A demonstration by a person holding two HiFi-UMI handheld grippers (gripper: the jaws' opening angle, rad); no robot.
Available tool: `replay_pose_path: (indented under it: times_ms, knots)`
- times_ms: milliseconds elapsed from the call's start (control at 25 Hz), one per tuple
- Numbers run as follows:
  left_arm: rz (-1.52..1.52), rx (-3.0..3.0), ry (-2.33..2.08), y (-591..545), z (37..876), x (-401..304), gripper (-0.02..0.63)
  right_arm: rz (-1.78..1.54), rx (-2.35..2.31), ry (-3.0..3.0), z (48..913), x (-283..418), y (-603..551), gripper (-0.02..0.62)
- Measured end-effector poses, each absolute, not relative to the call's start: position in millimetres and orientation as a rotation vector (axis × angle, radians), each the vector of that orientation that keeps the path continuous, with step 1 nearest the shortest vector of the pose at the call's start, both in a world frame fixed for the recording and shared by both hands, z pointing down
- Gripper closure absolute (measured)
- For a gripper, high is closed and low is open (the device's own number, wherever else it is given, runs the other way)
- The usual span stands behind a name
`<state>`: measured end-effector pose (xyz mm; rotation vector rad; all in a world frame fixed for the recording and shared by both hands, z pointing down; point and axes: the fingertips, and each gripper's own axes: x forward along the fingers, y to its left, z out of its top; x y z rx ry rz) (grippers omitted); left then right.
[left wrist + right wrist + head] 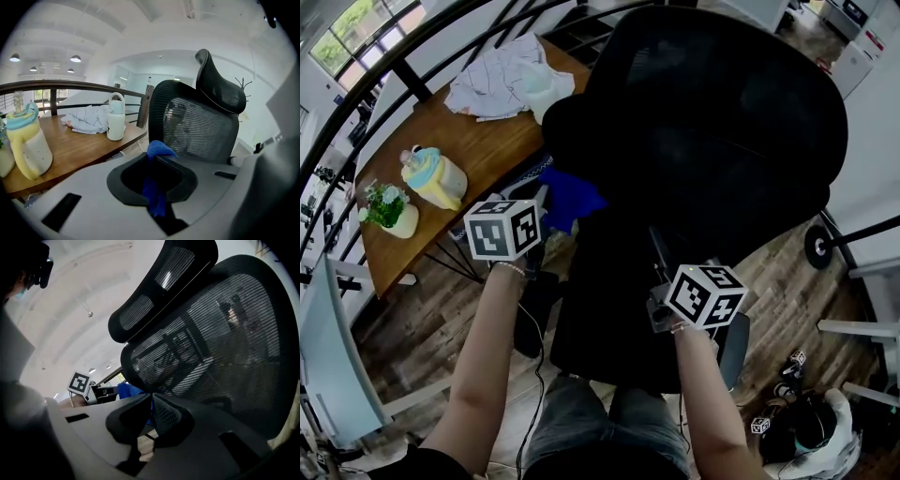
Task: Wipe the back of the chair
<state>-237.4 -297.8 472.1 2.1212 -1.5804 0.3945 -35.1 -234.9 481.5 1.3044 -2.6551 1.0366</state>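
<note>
Your left tongs (157,164) are pressed together on a crumpled blue cloth (160,149). One fold of the cloth stands above the tips and a tail hangs below them. In the head view, the cloth lies at the lower left edge of the black mesh chair back (703,122); whether it touches the mesh cannot be told.

Your right tongs (151,401) are closed to a thin slit, with nothing visible between them. Their tips sit against the lower rim of the chair back, to the right of the cloth. No view shows whether they pinch that rim.

The curved black headrest (159,282) stands above the chair back and tilts away from it.

Left of the chair stands a brown wooden counter (478,141). On it:
- A white bottle (116,124) stands upright, nearest the chair.
- A heap of crumpled white fabric (86,119) lies just beyond the bottle.
- A yellow cup with a teal lid (433,178) stands farther from the chair.
- A small potted plant (389,211) stands just beside the cup, farthest from the chair.

The chair stands on a wood-plank floor (769,262).
</note>
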Motion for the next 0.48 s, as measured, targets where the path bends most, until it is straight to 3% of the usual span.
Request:
replay_pose_path:
  times_ms: [480]
  knots:
    - [0.453,2.345,-1.350,-248.9,458.0,-141.8,0.568,1.024,1.468,-2.575,487.1,37.4,-213.2,0.565]
